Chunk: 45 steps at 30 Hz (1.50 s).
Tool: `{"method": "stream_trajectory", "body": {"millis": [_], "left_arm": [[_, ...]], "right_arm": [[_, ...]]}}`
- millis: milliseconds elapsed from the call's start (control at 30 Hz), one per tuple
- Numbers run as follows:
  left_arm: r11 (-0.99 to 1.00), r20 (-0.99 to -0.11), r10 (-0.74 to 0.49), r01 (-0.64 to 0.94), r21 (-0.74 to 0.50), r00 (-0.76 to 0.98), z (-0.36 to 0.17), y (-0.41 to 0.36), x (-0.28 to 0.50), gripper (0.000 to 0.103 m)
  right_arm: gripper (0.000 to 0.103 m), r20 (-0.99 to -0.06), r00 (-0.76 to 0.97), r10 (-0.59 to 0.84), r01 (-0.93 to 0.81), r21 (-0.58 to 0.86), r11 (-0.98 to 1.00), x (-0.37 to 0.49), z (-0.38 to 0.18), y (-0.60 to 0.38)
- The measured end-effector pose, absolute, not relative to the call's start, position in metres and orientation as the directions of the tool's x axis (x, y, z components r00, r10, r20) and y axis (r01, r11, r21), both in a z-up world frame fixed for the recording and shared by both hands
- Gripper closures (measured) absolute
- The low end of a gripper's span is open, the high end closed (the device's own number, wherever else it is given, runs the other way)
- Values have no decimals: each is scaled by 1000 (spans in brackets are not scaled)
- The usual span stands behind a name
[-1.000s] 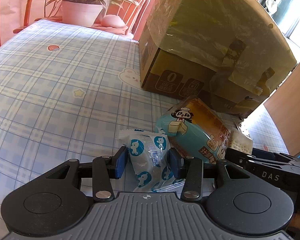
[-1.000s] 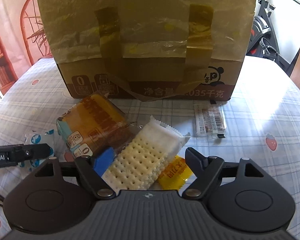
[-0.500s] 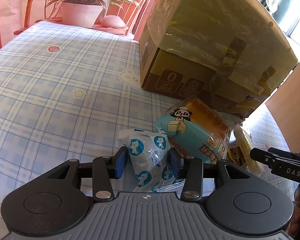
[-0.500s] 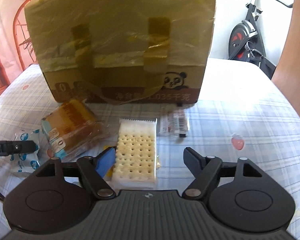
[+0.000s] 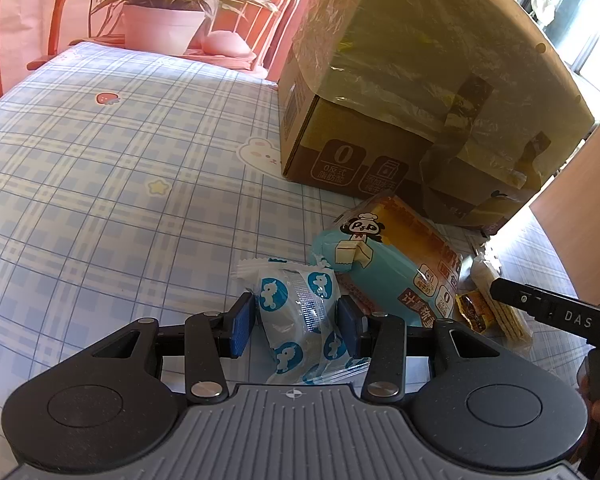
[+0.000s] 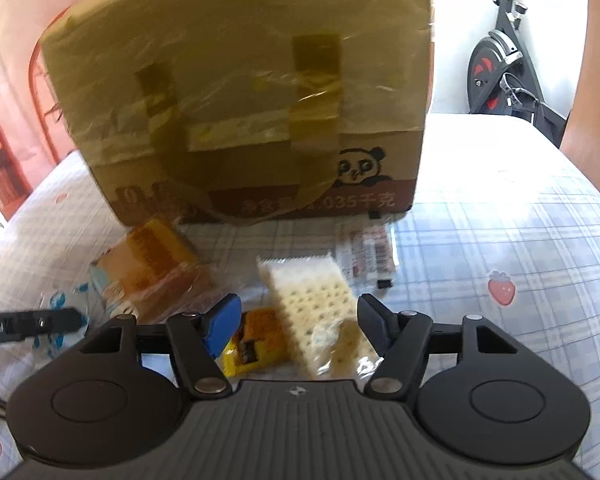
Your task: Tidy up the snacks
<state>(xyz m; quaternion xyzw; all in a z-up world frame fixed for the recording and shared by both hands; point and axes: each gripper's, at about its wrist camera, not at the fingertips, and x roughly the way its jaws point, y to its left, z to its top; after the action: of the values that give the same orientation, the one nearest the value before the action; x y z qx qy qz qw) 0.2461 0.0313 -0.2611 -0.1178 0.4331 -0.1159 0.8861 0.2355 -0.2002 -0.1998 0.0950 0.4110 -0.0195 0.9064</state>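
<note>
Plaid-clothed surface [image 5: 100, 184] bearing taped box [image 6: 240, 120]; snacks heaped before box. Left gripper [image 5: 296, 324] jaws spread around blue-white packet [image 5: 300, 312], right gripper [image 6: 296, 324] jaws spread around cracker pack [image 6: 316, 312]. Beyond box: potted plant [image 5: 164, 20], exercise bike [image 6: 508, 68].

On my counter [image 5: 100, 184], a cardboard box [image 5: 420, 92] stands at the far side, with the snacks spread before it: a cake pack [image 5: 384, 268] nearest the box, a small wrapped pouch [image 5: 300, 312] to its left between my left gripper's [image 5: 296, 326] fingers [image 5: 242, 324]. To the cake pack's right lie a cracker pack [image 6: 320, 312] and a small sachet [image 6: 256, 336], both between my right gripper's [image 6: 298, 326] spread fingers [image 6: 222, 322], with a flat packet [image 6: 366, 254] beyond them, just before the box. A potted plant [image 5: 160, 20] stands behind the counter's far left edge.
</note>
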Motion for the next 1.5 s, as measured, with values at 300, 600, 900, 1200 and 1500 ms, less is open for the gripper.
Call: {"method": "stream_trajectory", "body": {"millis": [300, 600, 900, 1200, 1500], "left_arm": [[947, -740, -304, 108, -302, 599, -262, 30, 245, 55], [948, -741, -303, 111, -297, 599, -262, 30, 246, 55], [942, -739, -311, 91, -322, 598, -260, 35, 242, 59], [944, -702, -304, 103, -314, 644, -242, 35, 237, 60], [952, -618, -285, 140, -273, 733, -203, 36, 232, 60]], "right_arm": [[41, -761, 640, 106, 111, 228, 967, 236, -220, -218], [41, -729, 672, 131, 116, 278, 954, 237, -224, -223], [48, -718, 681, 145, 109, 296, 949, 239, -224, -224], [49, -657, 742, 136, 112, 320, 941, 220, -200, -230], [49, -546, 824, 151, 56, 345, 937, 220, -153, -228]]}}
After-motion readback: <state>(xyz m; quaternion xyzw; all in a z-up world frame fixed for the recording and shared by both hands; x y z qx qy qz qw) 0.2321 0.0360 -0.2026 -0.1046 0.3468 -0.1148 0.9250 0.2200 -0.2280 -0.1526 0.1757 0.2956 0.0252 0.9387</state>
